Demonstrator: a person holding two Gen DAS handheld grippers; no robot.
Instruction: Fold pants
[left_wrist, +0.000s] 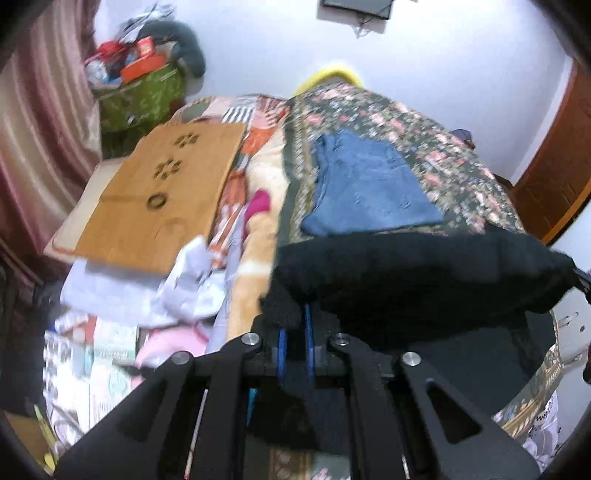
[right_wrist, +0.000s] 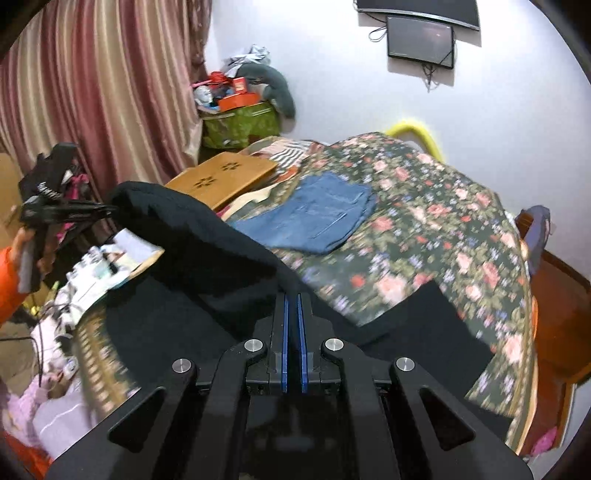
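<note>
Taking the flowered bedspread (right_wrist: 443, 229) as the landmark and going from left to right in the right wrist view: off its left edge hangs one striped pink curtain (right_wrist: 92, 92), and in front of that a hand (right_wrist: 27, 240) in an orange sleeve holds the left gripper (right_wrist: 110, 211), whose jaws are clamped on one end of the black pants (right_wrist: 207, 251). Past the spread's far left corner stands one green box (right_wrist: 240, 125) heaped with odds and ends, and just left of the spread lies one wooden board (right_wrist: 225, 177) with two flower-shaped cut-outs showing in this view. One pair of black pants stretches in a raised band over the near left part of the spread, with more black cloth lying flat on its near edge. The right gripper (right_wrist: 293, 306) has its two blue pads together, closed on the black cloth at the near middle. One folded pair of blue jeans (right_wrist: 317, 218) lies flat on the spread, beyond the black pants. One yellow curved bar (right_wrist: 417, 133) shows behind the far edge. Two dark screens (right_wrist: 419, 40) hang on the white wall above. In the left wrist view the left gripper's (left_wrist: 295, 314) pads pinch a bunched edge of the black pants (left_wrist: 424, 273).
</note>
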